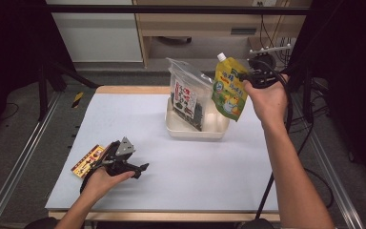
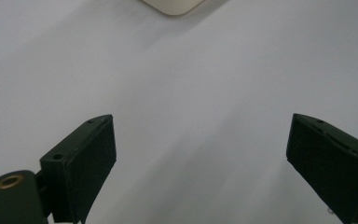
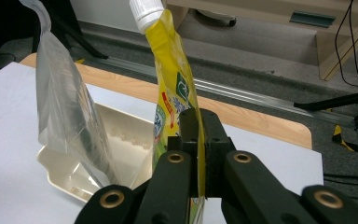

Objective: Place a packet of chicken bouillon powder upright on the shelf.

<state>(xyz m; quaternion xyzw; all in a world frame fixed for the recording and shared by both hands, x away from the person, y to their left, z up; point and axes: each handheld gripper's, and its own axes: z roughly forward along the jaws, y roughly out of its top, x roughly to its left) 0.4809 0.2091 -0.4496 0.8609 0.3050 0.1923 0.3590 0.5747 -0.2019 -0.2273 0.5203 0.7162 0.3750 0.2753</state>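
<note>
The right gripper (image 3: 199,140) is clenched on a yellow pouch (image 3: 173,93), its jaws pinching the flat side of the pouch below the white cap (image 3: 145,13), which points up. In the high view the pouch (image 1: 229,88) hangs in the air over the right rim of the cream tray (image 1: 198,131), its lower corner just above that rim, with the right gripper (image 1: 249,76) at its upper right edge. A clear bag (image 1: 187,93) with a printed label stands upright inside the tray, just left of the pouch; whether the two touch cannot be told. The tray sits on the bench (image 1: 171,157), toward its far side. The left gripper (image 1: 140,168) rests low on the bench well in front of the tray and to its left, released, its jaws standing wide apart with bare bench (image 2: 191,93) between them. A small yellow and red packet (image 1: 86,161) lies flat at the bench edge, farther left of the tray, just beside the left gripper.
</note>
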